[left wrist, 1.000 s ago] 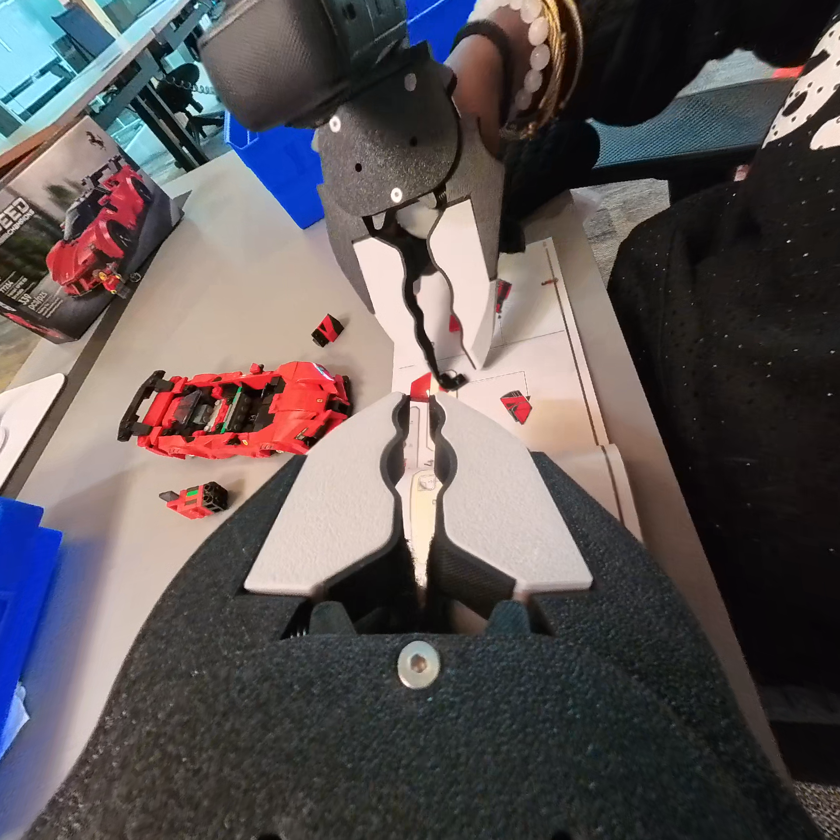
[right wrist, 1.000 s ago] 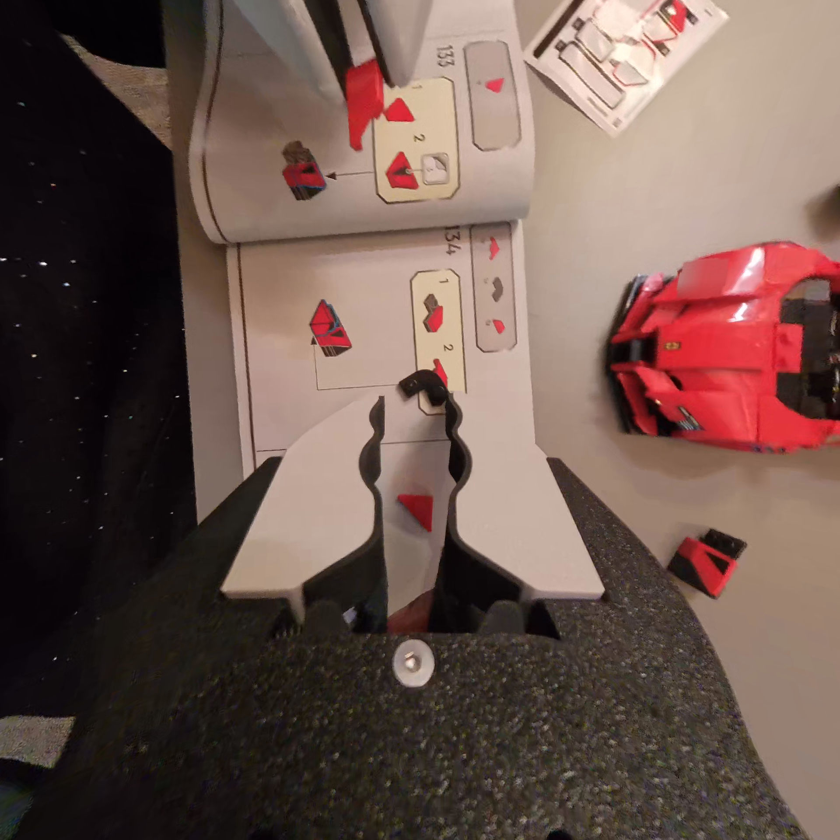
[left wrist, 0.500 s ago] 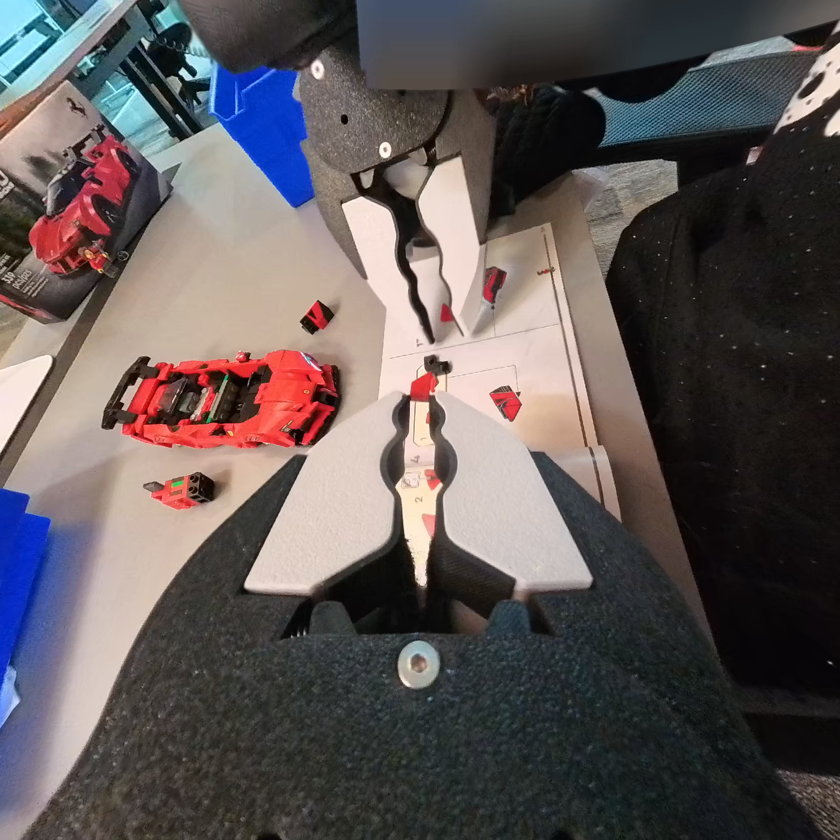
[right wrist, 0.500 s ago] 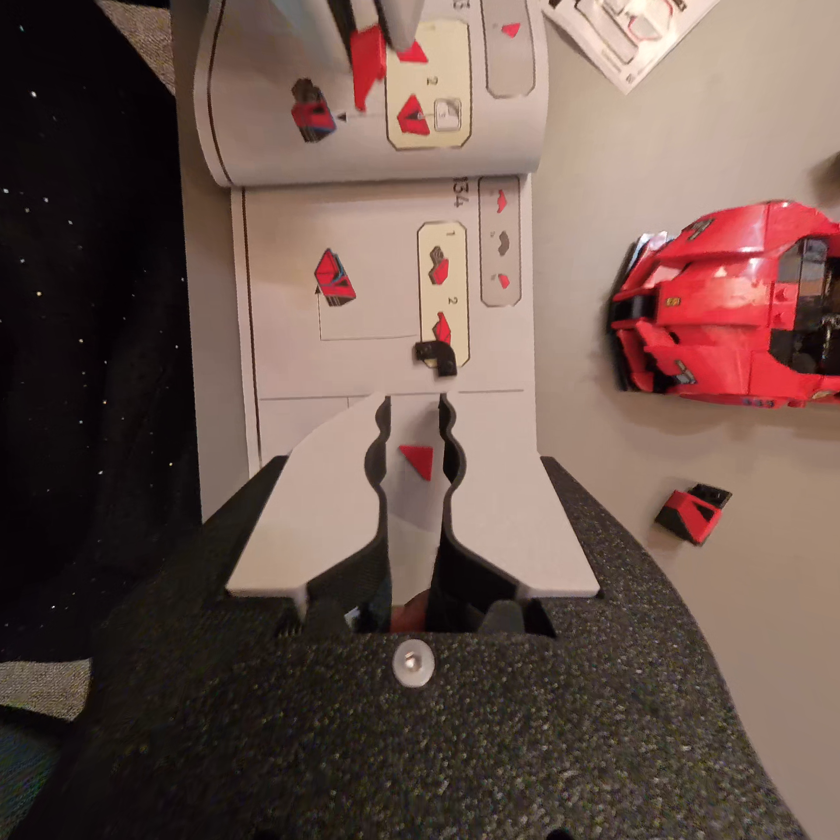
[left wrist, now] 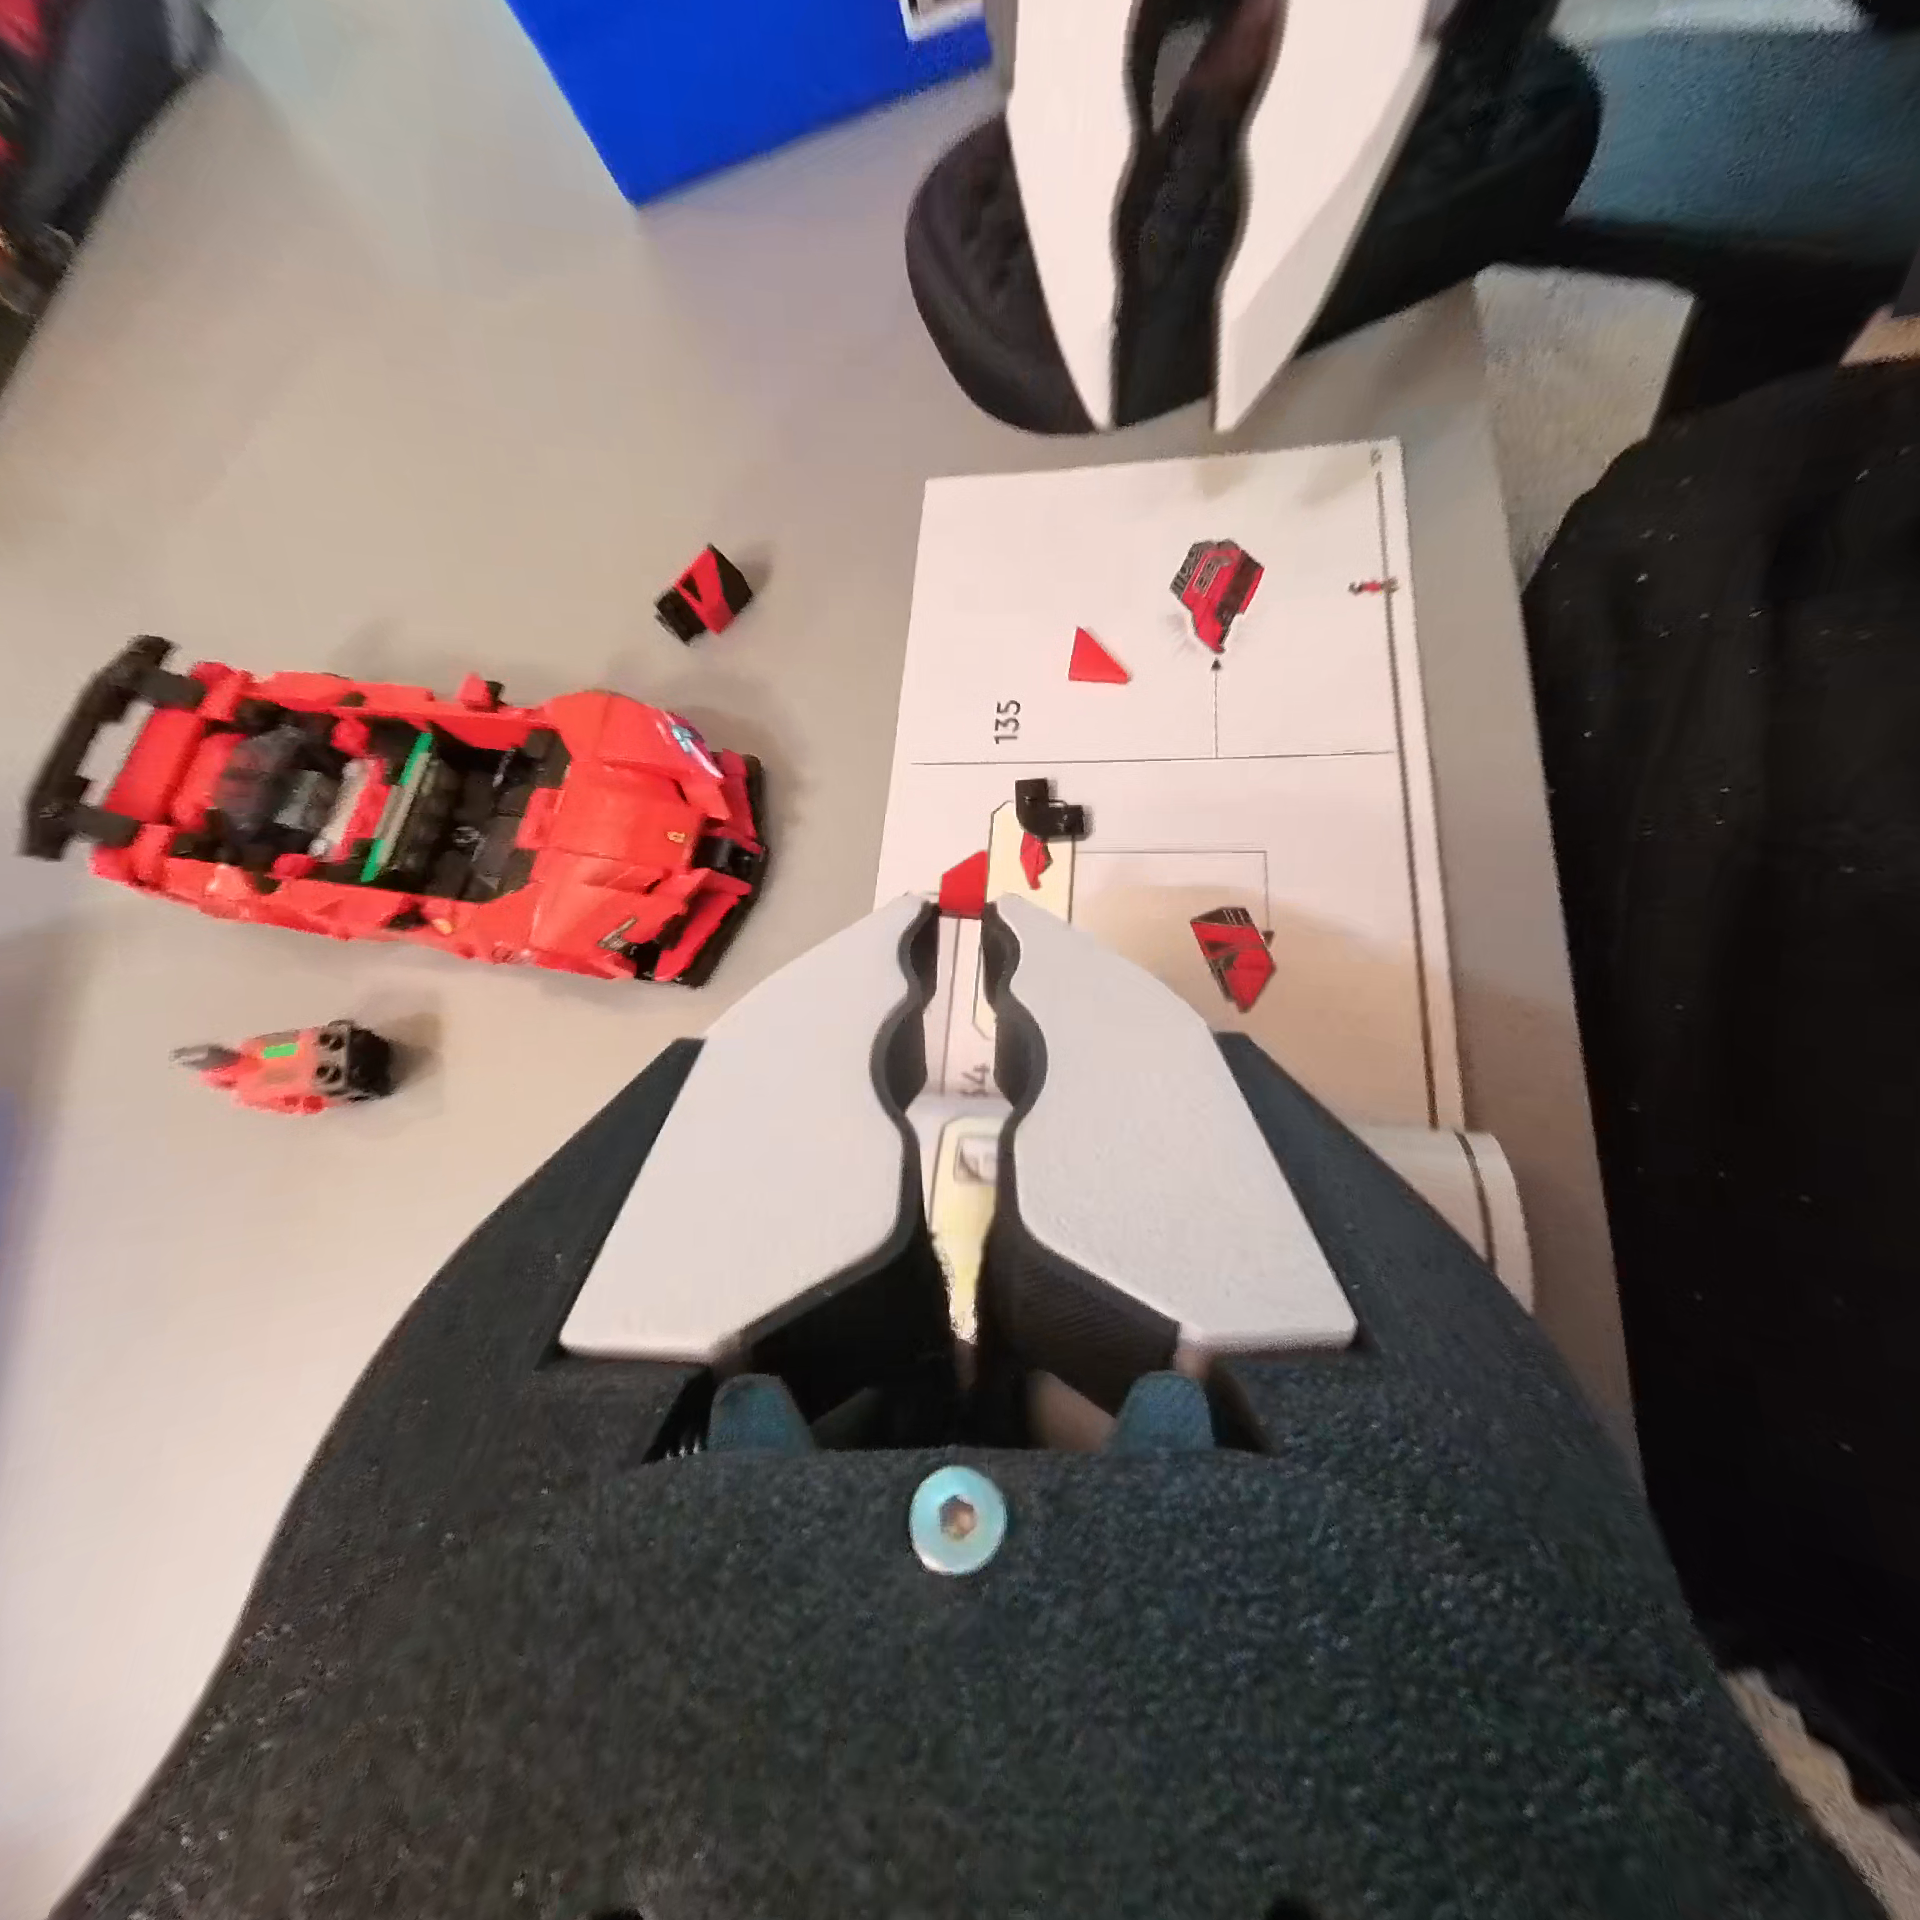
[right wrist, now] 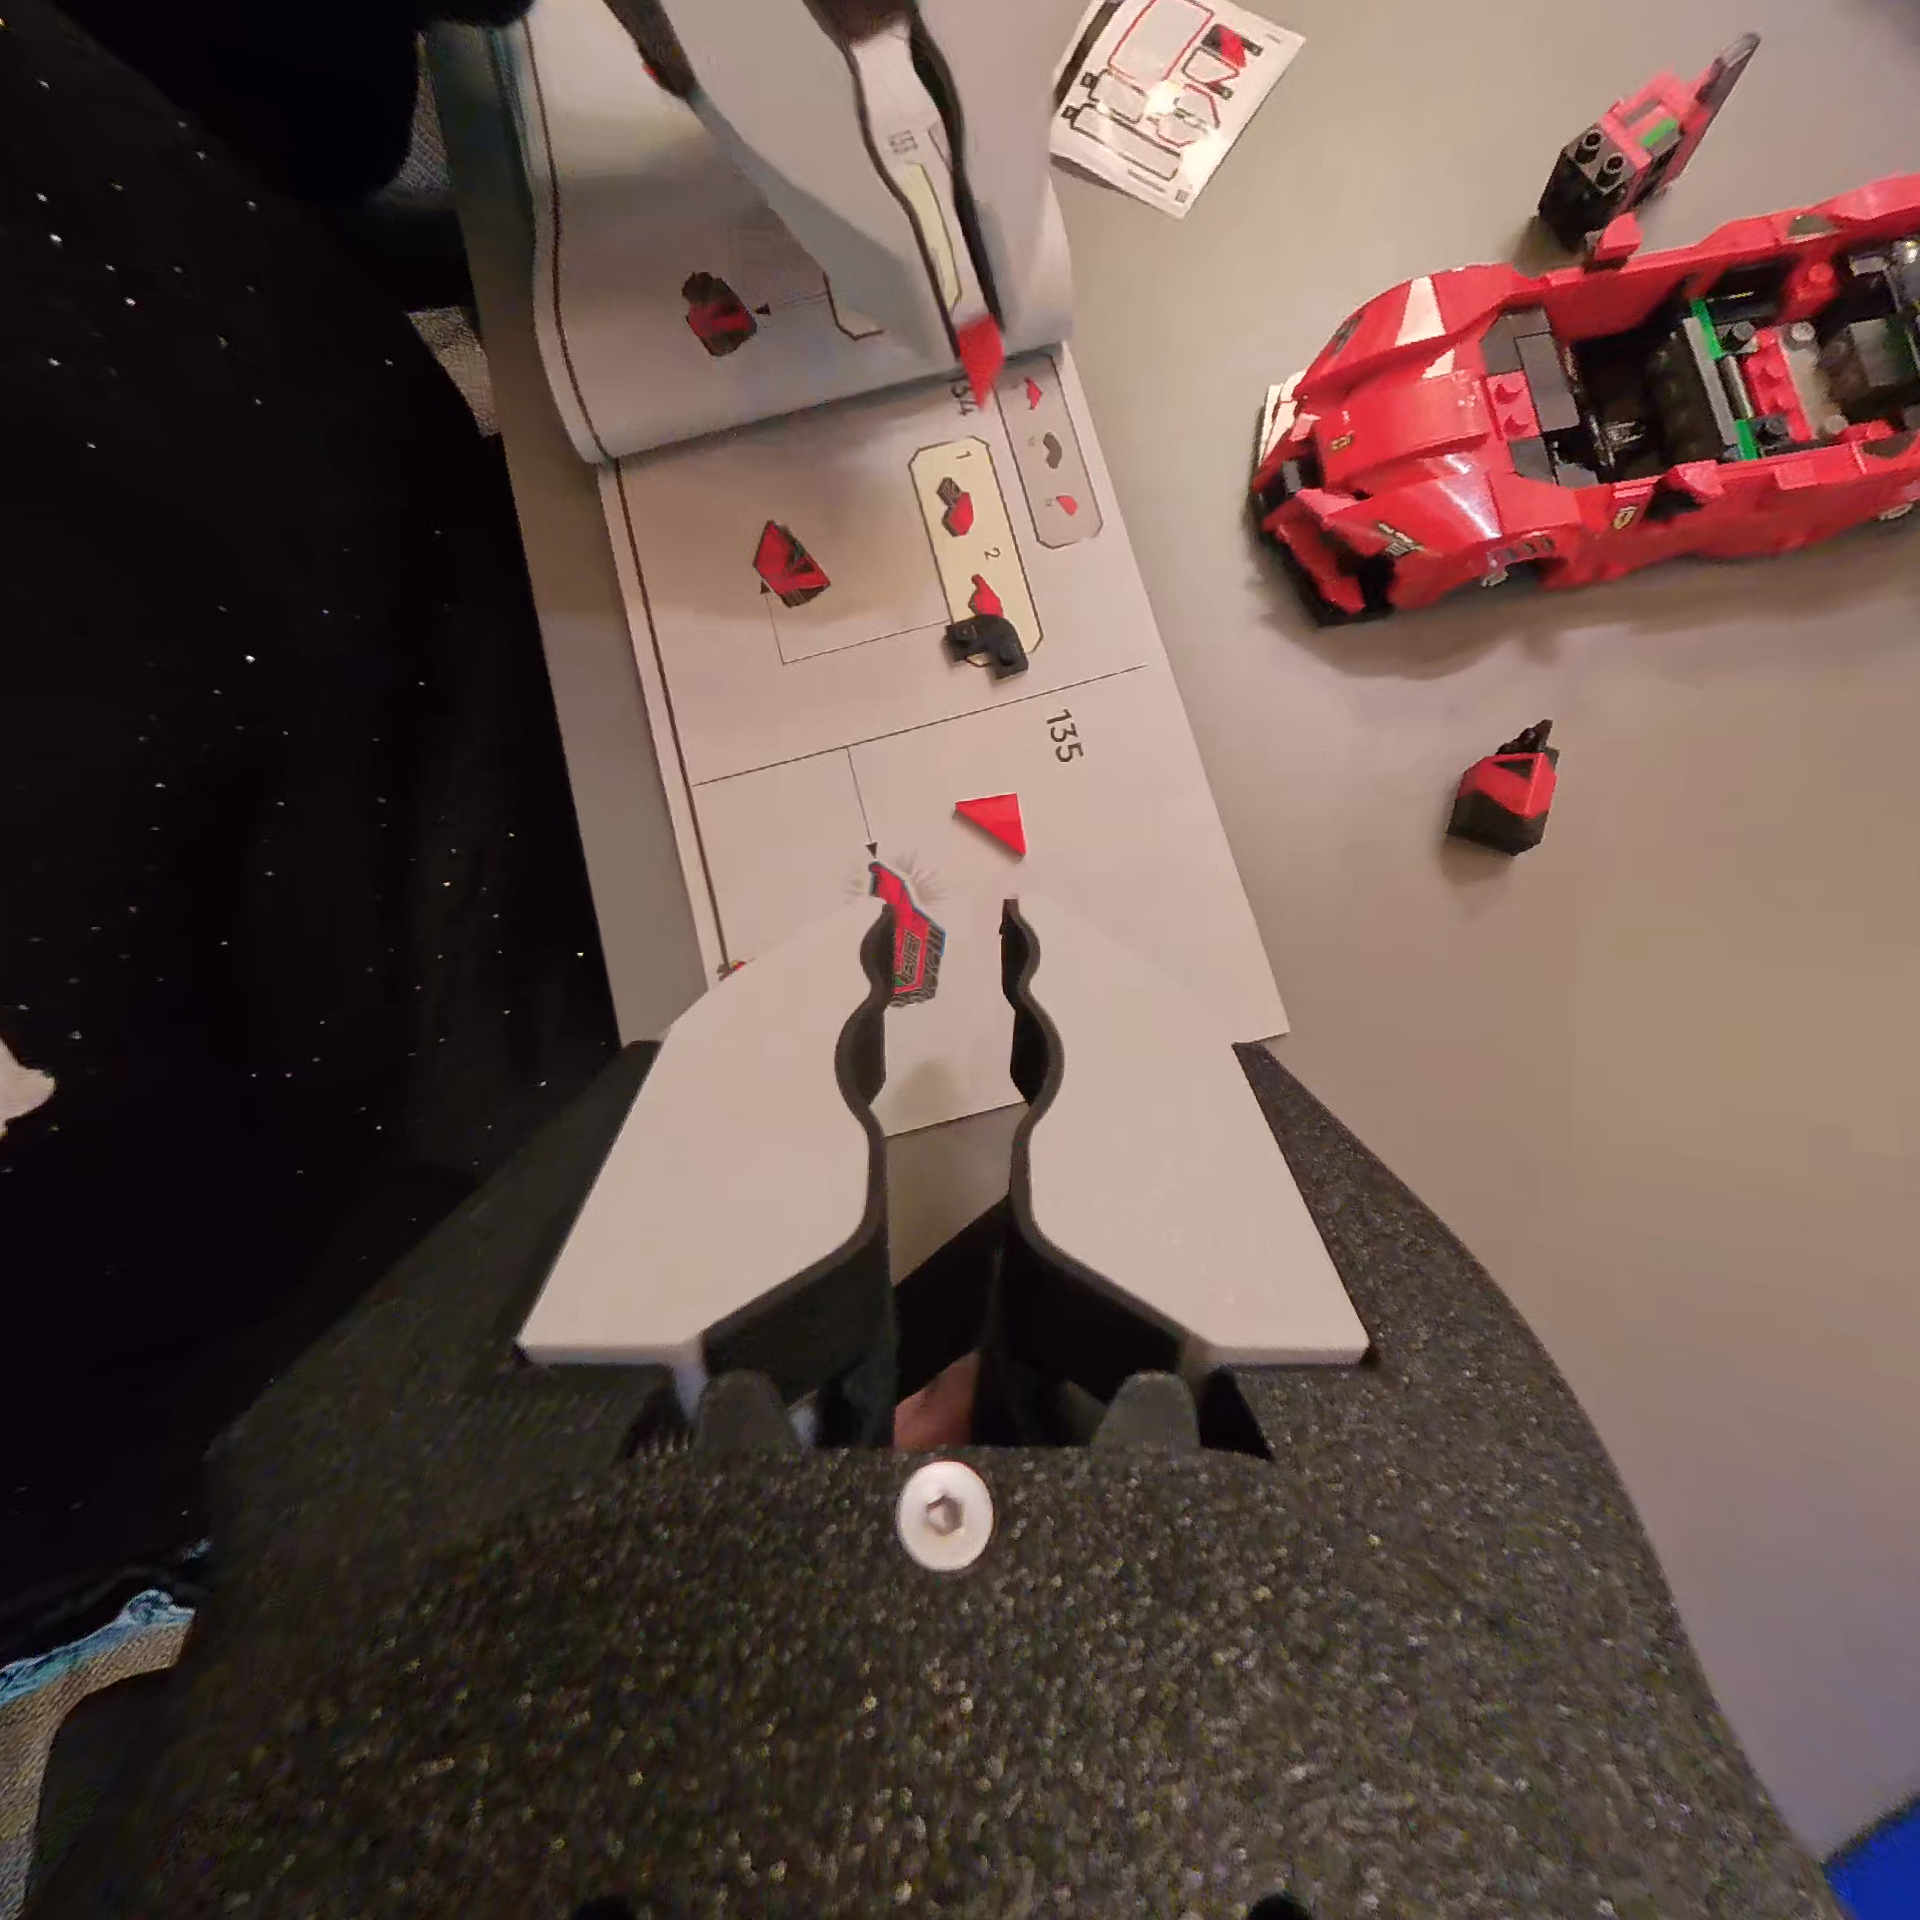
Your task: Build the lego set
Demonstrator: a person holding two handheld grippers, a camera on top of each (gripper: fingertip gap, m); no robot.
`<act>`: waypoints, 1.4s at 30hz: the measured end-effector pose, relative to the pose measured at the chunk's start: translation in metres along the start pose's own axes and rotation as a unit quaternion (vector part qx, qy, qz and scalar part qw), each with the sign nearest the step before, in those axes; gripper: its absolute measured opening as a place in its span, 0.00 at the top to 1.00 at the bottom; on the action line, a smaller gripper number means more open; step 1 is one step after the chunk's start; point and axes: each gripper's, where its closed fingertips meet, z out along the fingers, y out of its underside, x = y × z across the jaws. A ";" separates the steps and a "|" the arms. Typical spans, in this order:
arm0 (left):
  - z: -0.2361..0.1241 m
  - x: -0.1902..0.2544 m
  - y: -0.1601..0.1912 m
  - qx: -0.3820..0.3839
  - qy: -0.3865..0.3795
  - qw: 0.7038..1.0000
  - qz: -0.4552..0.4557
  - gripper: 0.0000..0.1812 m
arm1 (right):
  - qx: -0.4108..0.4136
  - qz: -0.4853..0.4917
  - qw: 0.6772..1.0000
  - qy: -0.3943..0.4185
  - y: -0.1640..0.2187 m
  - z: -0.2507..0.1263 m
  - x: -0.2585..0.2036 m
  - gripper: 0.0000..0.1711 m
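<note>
My left gripper point(left wrist: 961, 914) is shut on a small red piece point(left wrist: 964, 883), held just above the open instruction booklet point(left wrist: 1299, 727). From the right wrist view the piece point(right wrist: 979, 353) sticks out of the left gripper's tips. My right gripper point(right wrist: 940, 909) is open and empty over the booklet's near page point(right wrist: 1143, 935). In the left wrist view it point(left wrist: 1164, 416) hangs above the booklet's far edge. A small black bracket piece point(left wrist: 1049, 816) point(right wrist: 987, 644) lies loose on the page between the grippers. A red triangular piece point(left wrist: 1096, 660) point(right wrist: 995, 821) lies near it.
The red car point(left wrist: 416, 821) point(right wrist: 1558, 457) sits on the grey table beside the booklet. A red-and-black sub-build point(left wrist: 707, 592) point(right wrist: 1507, 790) and a red, black and green one point(left wrist: 291, 1065) lie near it. A sticker sheet point(right wrist: 1174, 104) and blue bin point(left wrist: 727, 83) lie farther off. Left tips to right tips: about 12 cm.
My right gripper let go of the black bracket piece onto the page, then pulled back and up. My left gripper kept hold of the red piece and shifted slightly.
</note>
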 end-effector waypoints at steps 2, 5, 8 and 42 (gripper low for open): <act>0.014 0.002 0.001 -0.033 0.012 0.999 0.007 0.96 | 0.001 0.000 1.000 -0.001 0.000 0.000 -0.002 0.89; 0.025 0.005 -0.003 -0.047 0.024 0.999 0.012 0.96 | -0.005 -0.019 1.000 -0.012 -0.003 0.009 -0.002 0.90; 0.026 0.006 -0.007 -0.038 0.019 0.999 0.004 0.96 | -0.035 -0.077 0.996 -0.026 -0.006 0.024 0.004 0.90; -0.024 -0.025 -0.003 0.019 -0.116 0.991 -0.065 0.96 | -0.065 -0.156 0.983 -0.068 -0.022 0.073 0.022 0.91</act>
